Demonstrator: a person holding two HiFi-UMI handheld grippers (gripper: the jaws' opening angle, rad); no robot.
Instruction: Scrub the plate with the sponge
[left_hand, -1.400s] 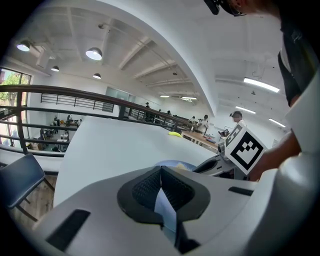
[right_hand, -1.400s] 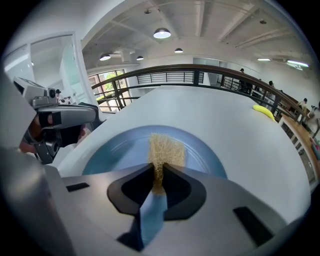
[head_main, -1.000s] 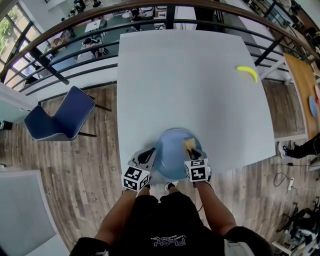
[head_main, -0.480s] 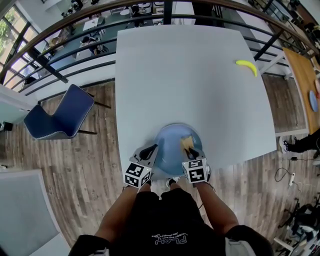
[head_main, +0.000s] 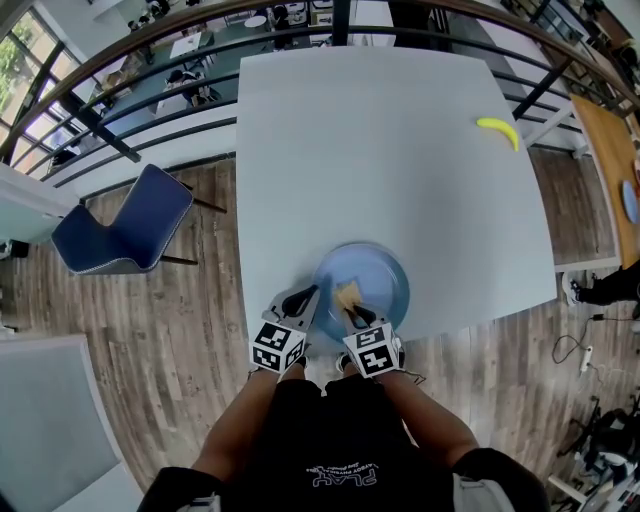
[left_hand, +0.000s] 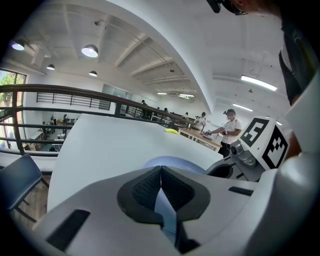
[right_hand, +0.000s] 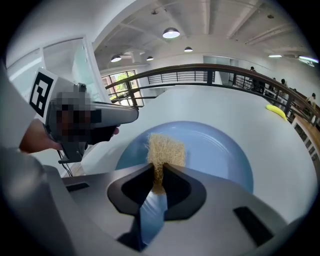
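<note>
White counter (head_main: 400, 150), mid-scrub: left tongs (head_main: 300, 299) pinch the blue plate (head_main: 386, 280), right tongs (head_main: 355, 314) clamp the sponge (head_main: 347, 295); next, rub across.

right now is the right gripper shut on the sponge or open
Shut on it: the right gripper has its jaws pinching the near end of the sponge, the rest sticking out over the plate.

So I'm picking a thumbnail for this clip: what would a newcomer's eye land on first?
The blue plate at the near edge of the big white table, with the right gripper holding a tan sponge on it while the left gripper pinches its left rim. Next, the lone yellow banana near the far right corner.
</note>
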